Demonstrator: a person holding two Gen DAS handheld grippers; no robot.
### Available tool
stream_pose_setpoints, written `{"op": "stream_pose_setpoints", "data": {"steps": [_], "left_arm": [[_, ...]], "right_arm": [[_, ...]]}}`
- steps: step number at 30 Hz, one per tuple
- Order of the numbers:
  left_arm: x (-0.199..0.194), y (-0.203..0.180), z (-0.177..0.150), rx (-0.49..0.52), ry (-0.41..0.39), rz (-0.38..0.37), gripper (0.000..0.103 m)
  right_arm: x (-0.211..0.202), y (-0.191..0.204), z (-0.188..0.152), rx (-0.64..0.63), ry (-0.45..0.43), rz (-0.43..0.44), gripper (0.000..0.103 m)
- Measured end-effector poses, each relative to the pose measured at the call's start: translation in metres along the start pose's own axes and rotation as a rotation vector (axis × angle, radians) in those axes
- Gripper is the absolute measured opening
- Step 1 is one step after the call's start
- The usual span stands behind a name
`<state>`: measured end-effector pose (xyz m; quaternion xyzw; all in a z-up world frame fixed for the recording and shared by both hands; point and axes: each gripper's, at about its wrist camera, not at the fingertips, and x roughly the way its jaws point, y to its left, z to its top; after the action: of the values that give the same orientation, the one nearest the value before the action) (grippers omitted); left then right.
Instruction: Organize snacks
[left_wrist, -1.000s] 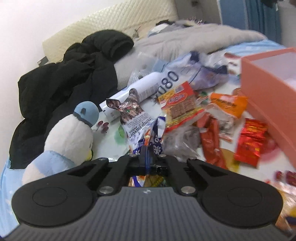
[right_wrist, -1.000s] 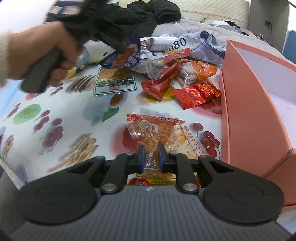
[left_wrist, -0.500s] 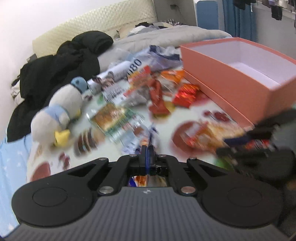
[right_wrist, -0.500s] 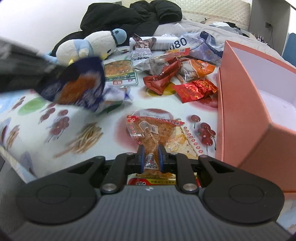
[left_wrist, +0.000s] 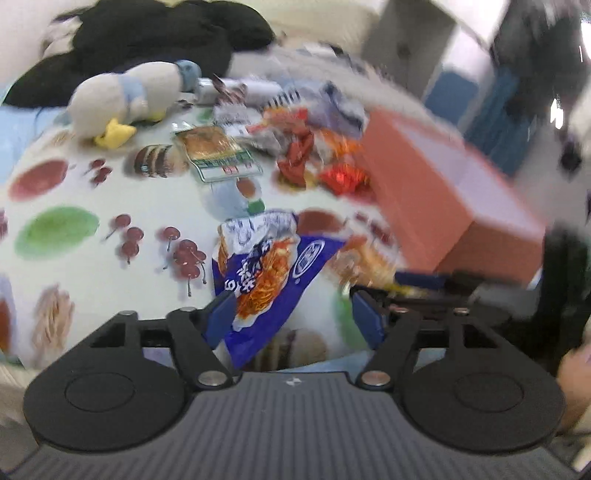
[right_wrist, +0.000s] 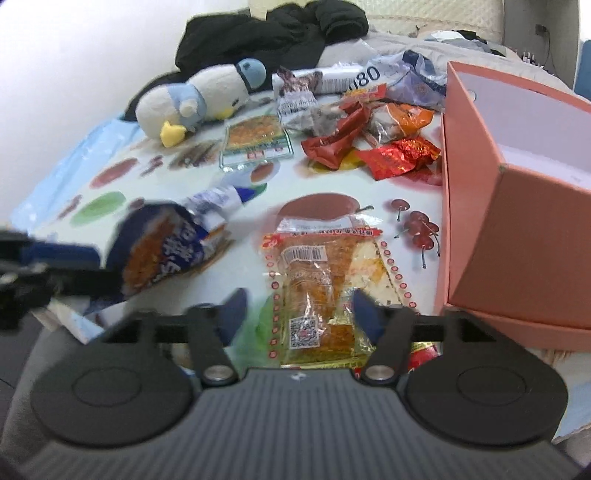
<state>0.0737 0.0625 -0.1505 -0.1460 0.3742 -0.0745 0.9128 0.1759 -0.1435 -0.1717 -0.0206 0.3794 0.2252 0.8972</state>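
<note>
My left gripper (left_wrist: 293, 314) is open. A blue snack bag (left_wrist: 266, 273) lies between its fingers on the fruit-print cloth (left_wrist: 110, 206), loose against the left finger. The bag also shows in the right wrist view (right_wrist: 162, 243), beside the blurred left gripper (right_wrist: 37, 266). My right gripper (right_wrist: 299, 310) is open, with a clear orange snack packet (right_wrist: 317, 280) lying flat between its fingers. Several red and orange snack packets (right_wrist: 384, 140) are piled at the back. A pink open box (right_wrist: 517, 206) stands at the right.
A plush penguin (right_wrist: 203, 99) lies at the back left. A green-edged snack pack (right_wrist: 255, 146) lies near it. Black clothing (right_wrist: 273, 33) and a grey blanket (right_wrist: 424, 40) lie behind. The cloth's near edge is just below both grippers.
Both grippers were shut on their snacks and have opened. The left gripper swung from the back pile to the front beside the right gripper, and the blue bag now lies on the cloth.
</note>
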Motion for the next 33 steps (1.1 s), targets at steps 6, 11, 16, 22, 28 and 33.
{"op": "stream_pose_setpoints", "data": {"steps": [6,11,16,22,28,33], "left_arm": [[-0.015,0.025,0.02,-0.193,-0.096,-0.071,0.087],[0.012,0.048,0.04,-0.295,-0.085,-0.064,0.086],[0.055,0.051,0.041,-0.261,0.007,0.024,0.086],[0.086,0.043,0.037,-0.195,0.085,0.055,0.086],[0.107,0.026,0.033,-0.141,0.135,0.072,0.075],[0.118,0.016,0.036,-0.108,0.142,0.099,0.048]], "right_arm": [[-0.003,-0.008,0.002,0.013,-0.04,0.009,0.069],[0.006,-0.009,0.004,0.005,-0.033,0.011,0.067],[0.012,-0.008,0.003,-0.021,-0.022,-0.003,0.064],[0.018,-0.006,0.006,-0.043,-0.01,-0.012,0.06],[0.028,-0.003,0.005,-0.082,0.011,-0.028,0.057],[0.031,0.0,0.005,-0.111,0.023,-0.036,0.042]]}}
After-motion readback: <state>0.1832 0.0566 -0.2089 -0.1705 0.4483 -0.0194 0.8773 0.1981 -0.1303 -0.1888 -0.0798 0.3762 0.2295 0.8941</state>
